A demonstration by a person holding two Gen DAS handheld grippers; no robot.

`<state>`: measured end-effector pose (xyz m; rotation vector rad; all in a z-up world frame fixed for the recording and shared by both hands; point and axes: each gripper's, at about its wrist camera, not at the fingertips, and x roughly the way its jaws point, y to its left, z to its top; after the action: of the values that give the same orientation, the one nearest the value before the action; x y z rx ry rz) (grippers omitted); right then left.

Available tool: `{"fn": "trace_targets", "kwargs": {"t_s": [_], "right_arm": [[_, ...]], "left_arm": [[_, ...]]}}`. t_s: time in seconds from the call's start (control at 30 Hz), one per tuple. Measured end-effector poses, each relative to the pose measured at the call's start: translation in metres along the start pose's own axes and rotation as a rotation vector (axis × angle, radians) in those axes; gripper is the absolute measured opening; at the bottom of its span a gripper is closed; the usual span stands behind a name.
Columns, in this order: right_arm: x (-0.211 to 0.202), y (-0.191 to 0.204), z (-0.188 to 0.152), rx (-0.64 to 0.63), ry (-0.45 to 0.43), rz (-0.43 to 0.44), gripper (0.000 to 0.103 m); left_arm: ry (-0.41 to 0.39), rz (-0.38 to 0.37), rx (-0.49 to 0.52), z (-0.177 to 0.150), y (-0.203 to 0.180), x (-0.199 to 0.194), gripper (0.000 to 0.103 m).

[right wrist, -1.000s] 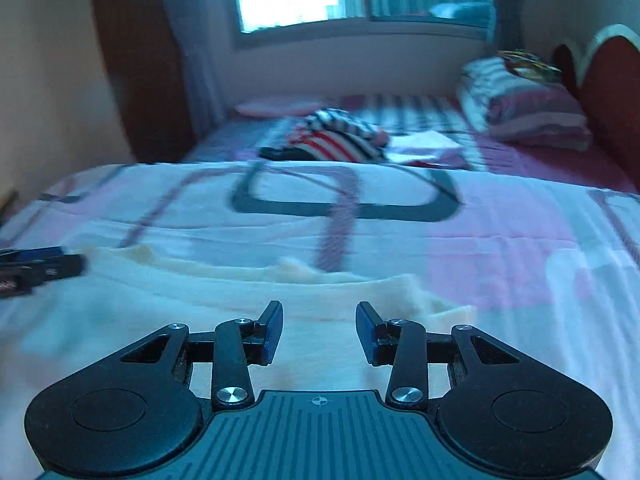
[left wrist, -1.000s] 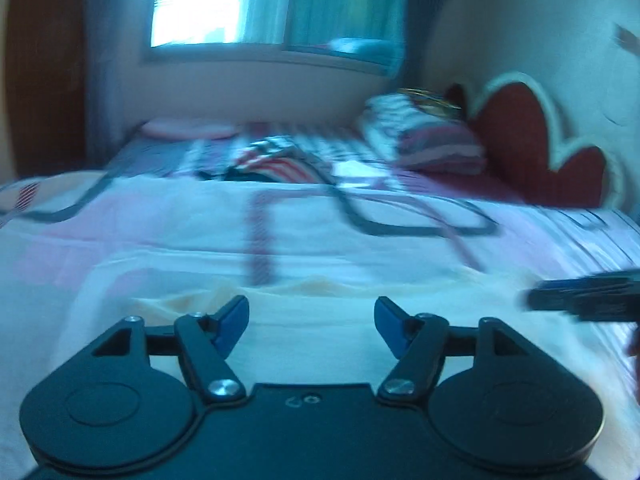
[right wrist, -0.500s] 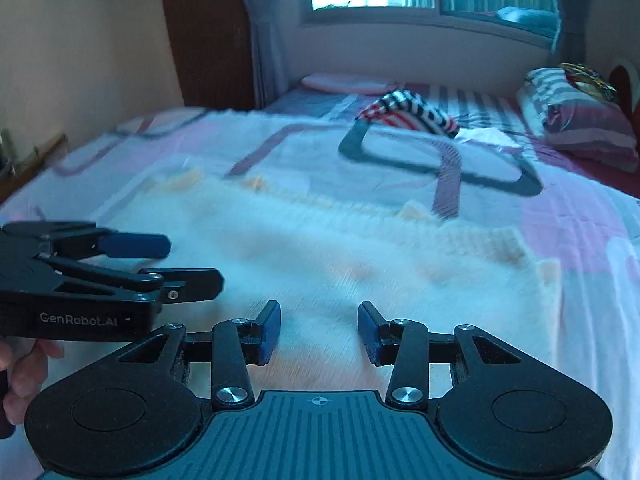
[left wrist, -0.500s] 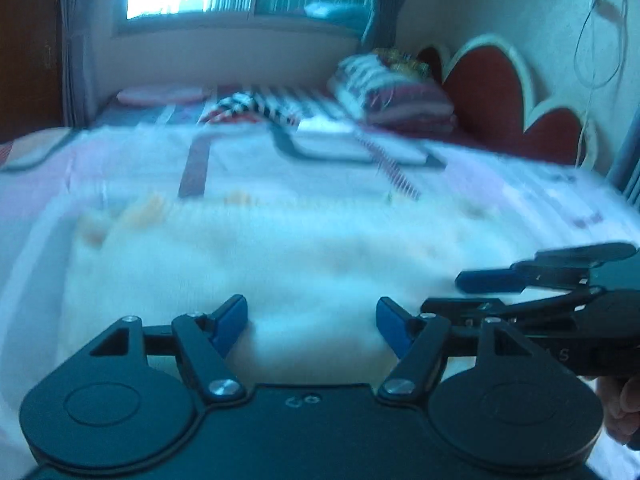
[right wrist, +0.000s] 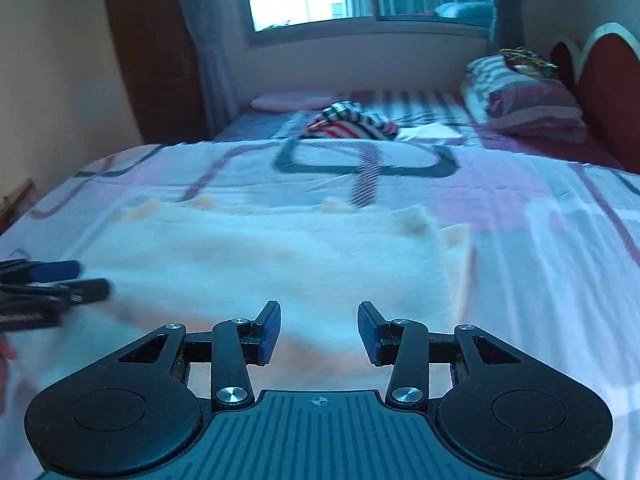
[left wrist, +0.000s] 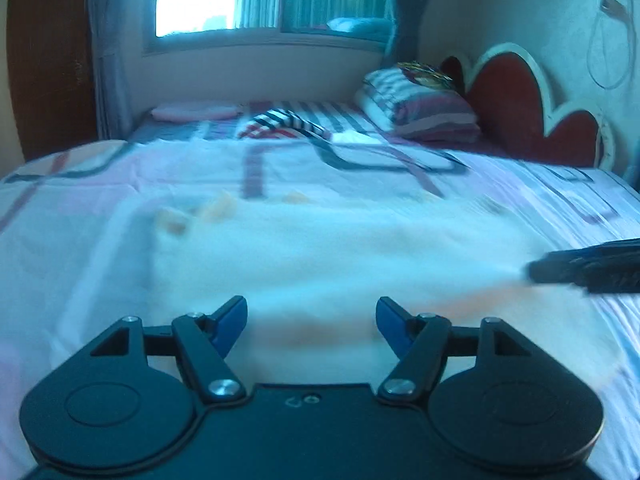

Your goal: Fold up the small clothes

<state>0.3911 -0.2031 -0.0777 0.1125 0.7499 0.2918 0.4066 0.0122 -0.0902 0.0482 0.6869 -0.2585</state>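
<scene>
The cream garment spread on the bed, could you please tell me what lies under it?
The cream garment lies flat on a pink-and-white patterned bedsheet, which shows all around it. The sheet's pattern directly beneath is covered, so anything else under the cloth cannot be seen.

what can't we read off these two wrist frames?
- Cream garment, left wrist view: motion blur smears its edges and folds.
- Its near hem, both views: hidden behind each tool's body.
- Right tool, left wrist view: cut off by the frame edge, blurred.
- Left tool, right wrist view: cut off likewise.
</scene>
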Motion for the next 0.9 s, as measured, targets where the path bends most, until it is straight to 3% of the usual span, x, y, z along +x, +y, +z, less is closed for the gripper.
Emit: {"fn": "trace_targets", "kwargs": {"t_s": [0.07, 0.13, 0.23, 0.4, 0.57, 0.9], "right_arm": [[-0.004, 0.025, -0.019, -0.043, 0.025, 0.026, 0.043], [0.001, 0.041, -0.042, -0.079, 0.079, 0.0, 0.043], [-0.008, 0.045, -0.067, -0.089, 0.049, -0.04, 0.043], [-0.023, 0.053, -0.065, -0.06, 0.02, -0.006, 0.043], [-0.014, 0.068, -0.072, -0.075, 0.056, -0.012, 0.043], [-0.023, 0.059, -0.075, -0.042, 0.045, -0.018, 0.043]], "left_arm": [[0.009, -0.001, 0.033, -0.014, -0.019, -0.007, 0.069], [0.044, -0.007, 0.014, -0.031, -0.027, -0.008, 0.069], [0.038, 0.028, 0.019, -0.052, -0.03, -0.016, 0.07], [-0.017, 0.037, 0.008, -0.053, -0.036, -0.04, 0.069], [0.048, 0.074, -0.009, -0.056, -0.04, -0.031, 0.066], [0.052, 0.089, -0.017, -0.061, -0.038, -0.035, 0.068]]}}
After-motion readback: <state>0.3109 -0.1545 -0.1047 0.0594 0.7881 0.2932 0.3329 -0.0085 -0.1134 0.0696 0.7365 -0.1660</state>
